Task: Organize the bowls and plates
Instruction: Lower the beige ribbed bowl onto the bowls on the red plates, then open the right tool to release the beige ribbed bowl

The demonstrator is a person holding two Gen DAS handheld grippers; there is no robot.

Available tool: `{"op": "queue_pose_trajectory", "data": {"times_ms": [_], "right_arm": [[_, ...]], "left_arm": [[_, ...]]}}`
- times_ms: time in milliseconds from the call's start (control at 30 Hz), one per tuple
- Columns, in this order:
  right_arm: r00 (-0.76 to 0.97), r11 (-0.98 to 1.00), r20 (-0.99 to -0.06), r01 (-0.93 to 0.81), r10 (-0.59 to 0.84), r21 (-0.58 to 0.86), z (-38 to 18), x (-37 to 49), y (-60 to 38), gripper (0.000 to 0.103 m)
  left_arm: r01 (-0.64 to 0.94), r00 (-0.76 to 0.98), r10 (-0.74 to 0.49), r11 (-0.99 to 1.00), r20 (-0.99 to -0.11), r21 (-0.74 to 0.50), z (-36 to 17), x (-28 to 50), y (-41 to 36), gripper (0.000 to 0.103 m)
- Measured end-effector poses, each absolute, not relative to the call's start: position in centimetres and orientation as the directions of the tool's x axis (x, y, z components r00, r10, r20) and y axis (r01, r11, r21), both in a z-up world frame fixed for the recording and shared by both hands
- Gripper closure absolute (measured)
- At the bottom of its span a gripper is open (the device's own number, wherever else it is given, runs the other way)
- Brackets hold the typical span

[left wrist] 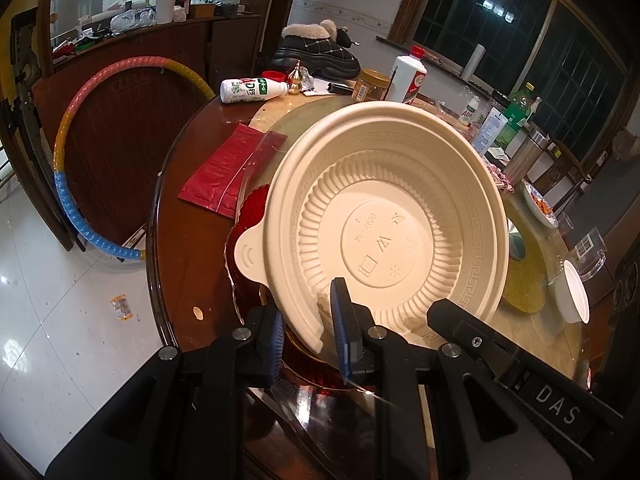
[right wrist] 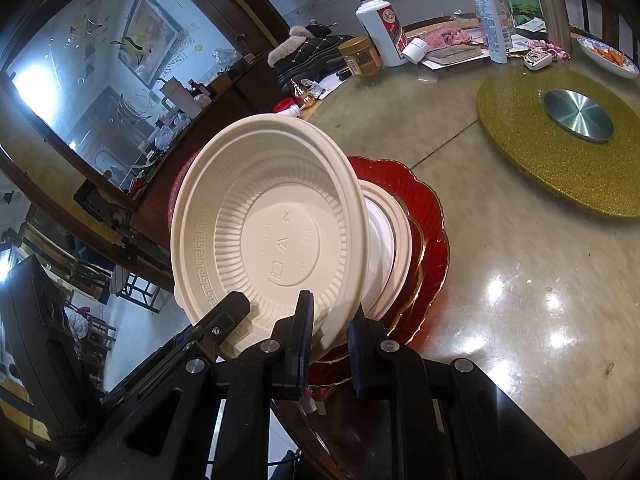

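A cream plastic bowl (left wrist: 384,216) with a ribbed inside and a tab handle is held tilted over a red scalloped glass plate (left wrist: 250,210). My left gripper (left wrist: 308,330) is shut on the bowl's near rim. In the right wrist view the same cream bowl (right wrist: 272,220) is tilted above a stack: a second cream bowl (right wrist: 390,240) resting on the red plate (right wrist: 430,216). My right gripper (right wrist: 330,336) is shut on the upper bowl's rim, one finger inside and one outside. The other gripper's black body (right wrist: 224,316) shows at the bowl's left edge.
A round wooden table (left wrist: 180,216) carries a glass turntable (right wrist: 500,264) with a gold glitter disc (right wrist: 560,152). A small white bowl (left wrist: 574,294) sits at right, a dish of food (right wrist: 608,56) farther back. Bottles, a jar (right wrist: 360,56), a boot and a red packet (left wrist: 228,168) crowd the far side.
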State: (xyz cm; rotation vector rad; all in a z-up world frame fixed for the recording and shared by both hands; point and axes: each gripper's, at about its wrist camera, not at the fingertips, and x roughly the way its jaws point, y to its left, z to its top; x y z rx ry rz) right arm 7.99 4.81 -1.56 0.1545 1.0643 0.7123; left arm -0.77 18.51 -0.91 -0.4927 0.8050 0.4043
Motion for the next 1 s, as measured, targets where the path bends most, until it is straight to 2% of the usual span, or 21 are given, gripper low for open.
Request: {"op": "queue_pose_trajectory", "data": {"times_ms": [1000], "right_arm": [[0.286,0.775,-0.749,-0.442,0.598,0.450,-1.48,8.13,4.65,0.087]], "left_arm": [[-0.518,0.623,0.154,0.816,-0.767,-0.257,-0.87,-0.67,18.56,0.083]]}}
